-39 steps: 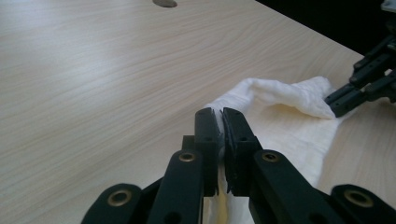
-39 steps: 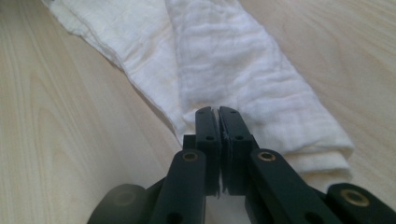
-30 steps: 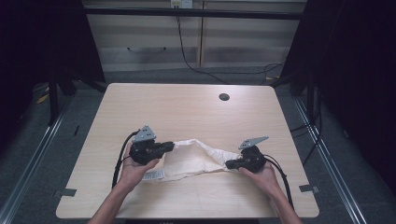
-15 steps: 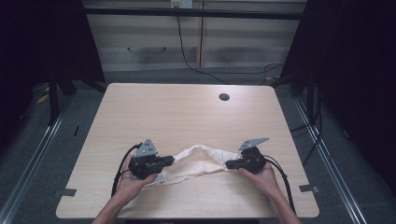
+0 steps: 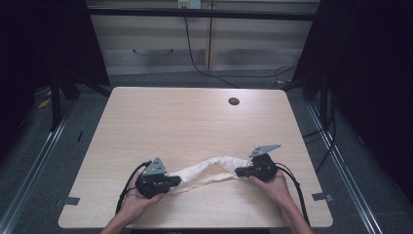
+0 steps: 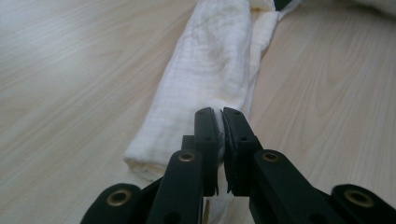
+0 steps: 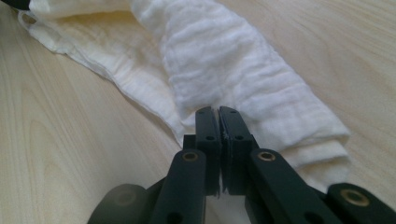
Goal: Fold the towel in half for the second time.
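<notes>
While both ends are being pinched, the left hand-held gripper (image 5: pixel 168 182), clenched on the white cloth (image 5: pixel 207 171), is drawing toward the counter's (image 5: pixel 195 122) near edge compared with a second ago; the right hand-held gripper (image 5: pixel 242 171) is holding its end in place. The cloth, rolled between them, is apparently being stretched or gathered.

Forearms cut off by the high view's bottom edge. Cloth (image 6: pixel 219 60) ends hidden under each gripper's clamped jaws — left gripper (image 6: pixel 220 122), right gripper (image 7: pixel 217 119). Cloth's far end cropped at the left gripper view's top edge — blurred there. Small dark round mark (image 5: pixel 234 101) on the table (image 5: pixel 185 122), too small to identify.
</notes>
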### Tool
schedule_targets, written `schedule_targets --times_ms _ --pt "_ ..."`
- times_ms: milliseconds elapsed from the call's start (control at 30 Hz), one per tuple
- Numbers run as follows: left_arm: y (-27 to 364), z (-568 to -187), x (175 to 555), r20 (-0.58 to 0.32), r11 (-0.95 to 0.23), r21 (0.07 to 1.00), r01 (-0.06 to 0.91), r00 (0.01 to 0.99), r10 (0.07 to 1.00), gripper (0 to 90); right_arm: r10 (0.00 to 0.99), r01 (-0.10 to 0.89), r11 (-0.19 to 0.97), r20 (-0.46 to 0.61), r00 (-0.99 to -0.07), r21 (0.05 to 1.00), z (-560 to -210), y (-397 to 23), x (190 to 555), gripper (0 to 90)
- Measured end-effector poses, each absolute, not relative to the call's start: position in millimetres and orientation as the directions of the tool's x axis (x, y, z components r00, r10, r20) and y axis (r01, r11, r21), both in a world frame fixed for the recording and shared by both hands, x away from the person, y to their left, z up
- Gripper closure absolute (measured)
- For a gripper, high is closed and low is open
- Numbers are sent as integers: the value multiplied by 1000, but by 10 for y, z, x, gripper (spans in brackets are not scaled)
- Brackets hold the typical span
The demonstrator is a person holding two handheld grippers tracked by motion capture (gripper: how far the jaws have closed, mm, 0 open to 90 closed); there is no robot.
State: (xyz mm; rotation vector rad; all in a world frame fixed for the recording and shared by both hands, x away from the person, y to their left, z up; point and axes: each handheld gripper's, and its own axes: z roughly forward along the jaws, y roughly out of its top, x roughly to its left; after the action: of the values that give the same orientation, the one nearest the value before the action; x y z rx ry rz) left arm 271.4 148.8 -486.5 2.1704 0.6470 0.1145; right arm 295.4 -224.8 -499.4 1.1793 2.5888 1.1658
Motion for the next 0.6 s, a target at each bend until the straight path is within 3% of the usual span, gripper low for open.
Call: schedule_targets --times_ms 600 --pt "1524 -5000 2762 -116 -542 731 414 859 499 854 689 601 435 182 -701 670 -4963 -2270 2835 876"
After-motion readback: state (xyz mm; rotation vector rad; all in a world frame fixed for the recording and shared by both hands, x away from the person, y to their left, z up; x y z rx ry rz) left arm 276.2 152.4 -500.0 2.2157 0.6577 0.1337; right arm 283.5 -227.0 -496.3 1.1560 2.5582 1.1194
